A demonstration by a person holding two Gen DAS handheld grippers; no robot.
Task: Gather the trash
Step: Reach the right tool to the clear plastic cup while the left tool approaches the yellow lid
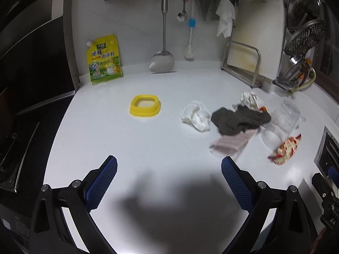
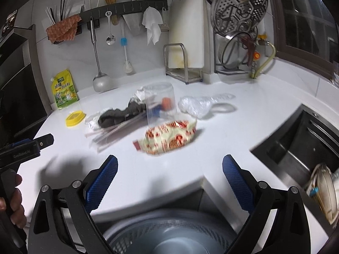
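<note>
Trash all still on the worktop, nothing picked up yet

Trash lies in a loose cluster on the white worktop (image 1: 127,144), and as far as I can see none of it has been collected. In the left wrist view I see a crumpled tissue (image 1: 196,115), a dark rag (image 1: 239,119) just beside it, a second paper wad (image 1: 250,99) behind the rag, a flat clear sleeve (image 1: 231,145) and a red-patterned wrapper (image 1: 285,150). The right wrist view adds a clear cup (image 2: 160,103) standing upside down behind the wrapper, and a plastic bag (image 2: 198,105) to its right.

My left gripper (image 1: 169,172) hangs over bare worktop, jaws wide apart and empty, well short of the tissue. My right gripper (image 2: 170,170) also has its jaws apart with nothing between them; the wrapper is the nearest piece ahead. Below it sits a round mesh bin (image 2: 169,235), which I judge to be where the trash goes. By my reading, every piece is left to do.
</note>
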